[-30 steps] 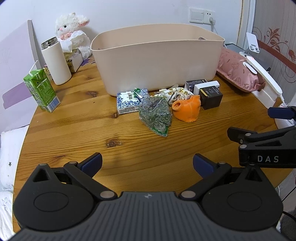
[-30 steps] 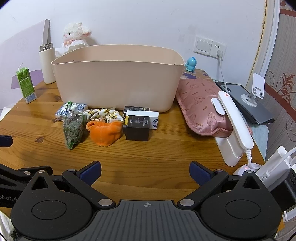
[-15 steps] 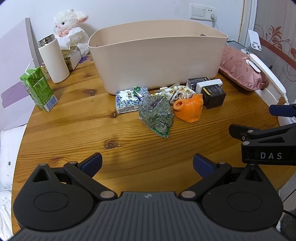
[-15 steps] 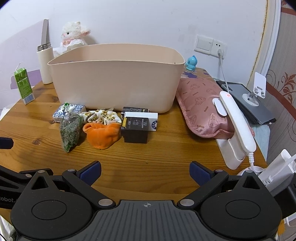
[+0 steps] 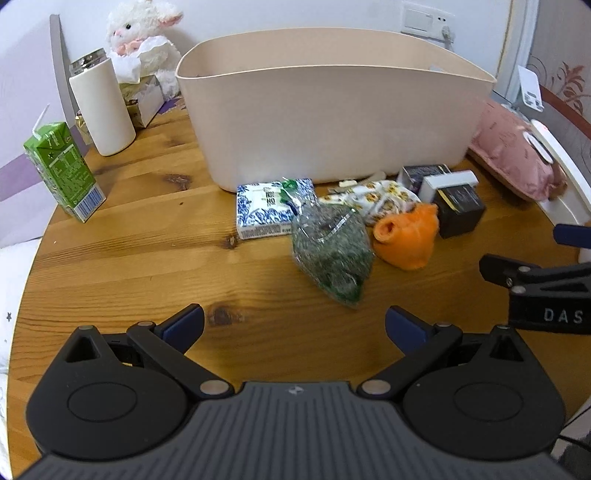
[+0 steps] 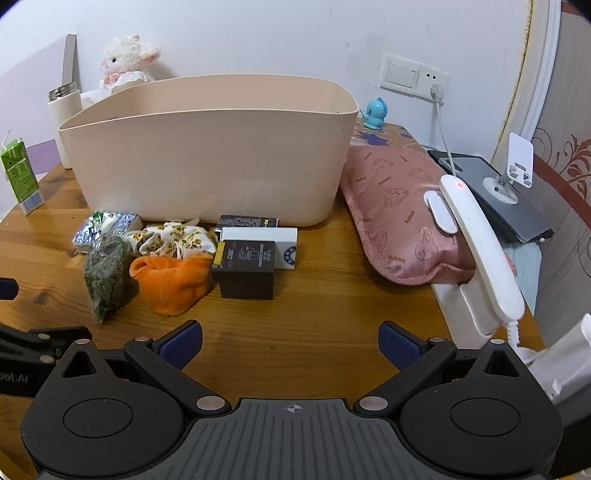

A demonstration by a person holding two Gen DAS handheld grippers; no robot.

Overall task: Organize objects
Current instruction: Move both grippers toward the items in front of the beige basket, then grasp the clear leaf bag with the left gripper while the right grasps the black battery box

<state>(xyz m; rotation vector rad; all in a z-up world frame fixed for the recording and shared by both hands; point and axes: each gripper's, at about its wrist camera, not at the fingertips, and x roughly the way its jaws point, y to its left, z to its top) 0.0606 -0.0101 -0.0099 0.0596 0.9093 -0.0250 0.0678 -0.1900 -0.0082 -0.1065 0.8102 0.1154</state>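
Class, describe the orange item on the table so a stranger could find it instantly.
Start at the big beige tub on the wooden table. Among the small items in front of it lies the orange cloth pouch, between a clear bag of green bits and a black box. It alone is soft and bright orange.

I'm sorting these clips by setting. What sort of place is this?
Probably a home, perhaps a bedroom: a round wooden table against a wall, with a plush lamb, a pink pillow and a corded phone.

Even indoor light, soft shadows, fisheye bending at edges.
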